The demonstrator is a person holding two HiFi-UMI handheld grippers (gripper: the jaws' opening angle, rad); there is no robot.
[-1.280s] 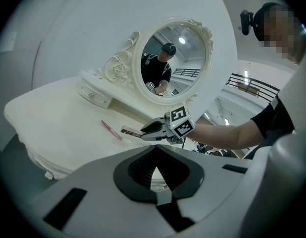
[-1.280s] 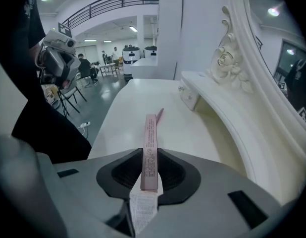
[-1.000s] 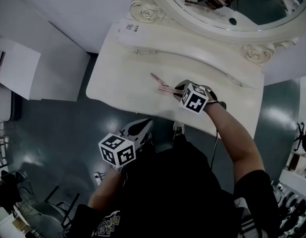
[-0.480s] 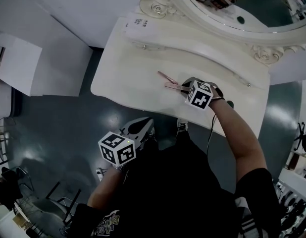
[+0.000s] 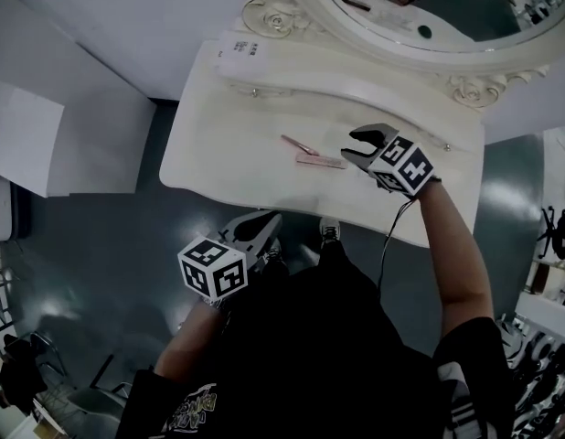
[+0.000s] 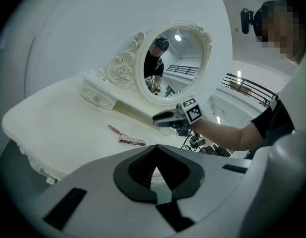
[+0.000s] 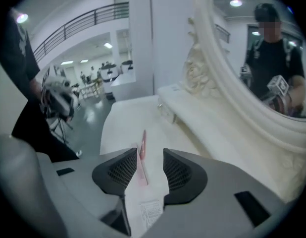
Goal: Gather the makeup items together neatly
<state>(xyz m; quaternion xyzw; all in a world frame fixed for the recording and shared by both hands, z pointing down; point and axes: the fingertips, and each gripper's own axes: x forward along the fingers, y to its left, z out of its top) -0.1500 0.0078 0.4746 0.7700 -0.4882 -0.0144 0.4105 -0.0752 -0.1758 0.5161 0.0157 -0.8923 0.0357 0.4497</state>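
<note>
Two makeup items lie mid-way across the cream, glossy worktop: a slim pink pencil-like stick and, just beside it on the near right, a flat pink rectangular strip. They meet at an angle rather than lying parallel; whether they touch I cannot tell.

The right hand-held gripper hovers just right of the strip. Its jaws have just been opening and now stand apart with nothing clamped; both items show through the gap, lying on the worktop beyond. The left hand-held gripper has its jaws together on nothing and hangs off the near edge, over the grey floor.

The likely trouble is in straightening the pair. Both look thin and light on a slick surface, so a sideways nudge could send the strip skidding, or spin the stick wider instead of lining it up. A push towards the near edge risks one going over. Picking the flat strip up again may also fail, since the pads could scrape past it.
</note>
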